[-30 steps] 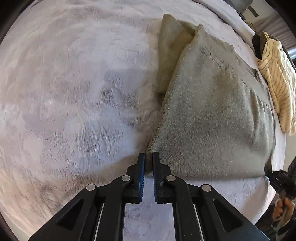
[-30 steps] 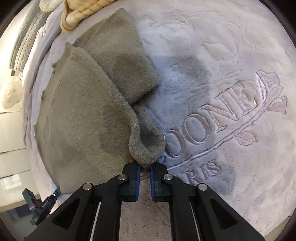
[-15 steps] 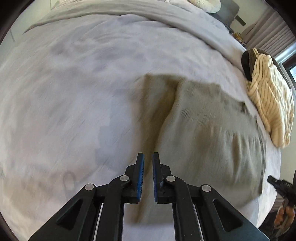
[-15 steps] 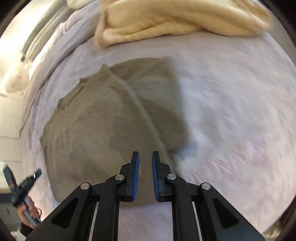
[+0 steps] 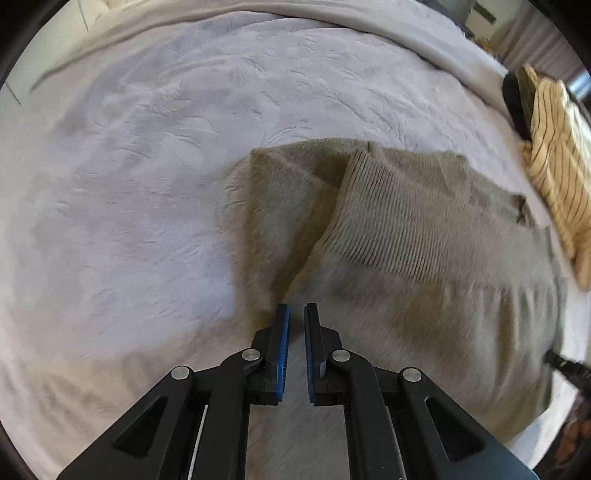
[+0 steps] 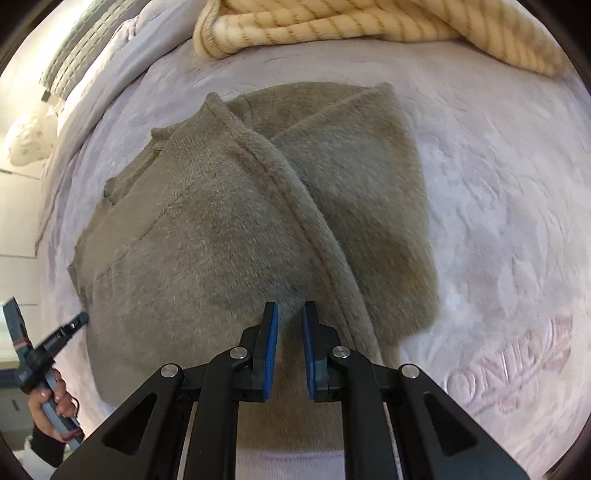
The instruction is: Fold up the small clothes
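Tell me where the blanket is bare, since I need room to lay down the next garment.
The widest bare stretch of the pale blanket lies left of the folded olive sweater in the left wrist view. A second patch lies on its other side, around the embossed lettering. It is crowded near the striped cream garment just beyond the sweater.

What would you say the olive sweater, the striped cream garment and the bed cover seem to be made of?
Olive sweater: likely a soft brushed knit; ribbed rows and fuzzy nap show. Striped cream garment: probably a thick ribbed knit with thin dark stripes. Bed cover: seemingly plush fleece, matte, with embossed lettering.
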